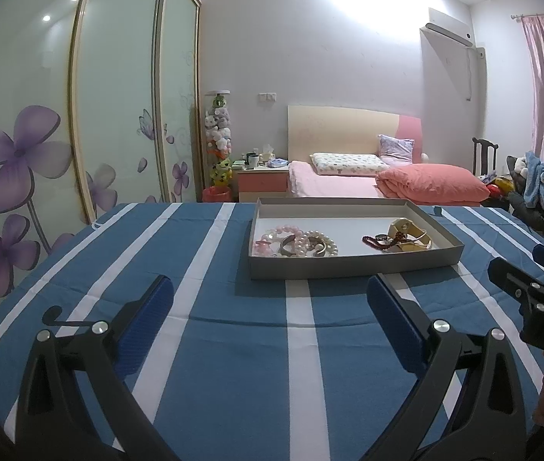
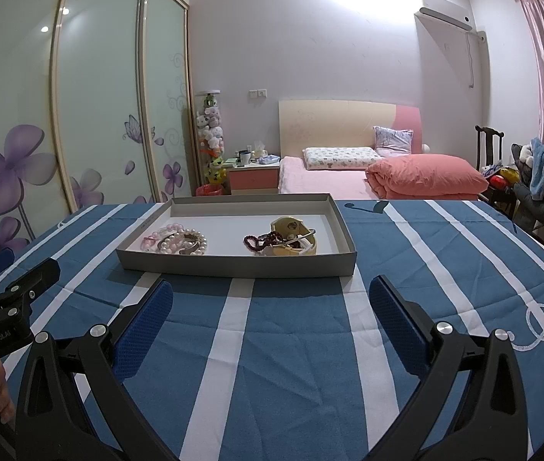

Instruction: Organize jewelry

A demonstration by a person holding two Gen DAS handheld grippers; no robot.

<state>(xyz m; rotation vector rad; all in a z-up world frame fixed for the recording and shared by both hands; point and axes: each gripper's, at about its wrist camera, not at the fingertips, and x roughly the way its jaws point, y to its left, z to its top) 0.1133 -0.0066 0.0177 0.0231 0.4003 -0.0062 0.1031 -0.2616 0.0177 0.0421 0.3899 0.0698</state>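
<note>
Both my jaws gaped wide, empty; ahead, the tray's (image 1: 352, 267) pearl bracelet (image 1: 316, 244) looked light, slippery—pinch across its beads.

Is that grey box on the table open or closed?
Open. The grey box has no lid on it, and the pearl and pink bracelets and dark red beads lie visible inside.
</note>
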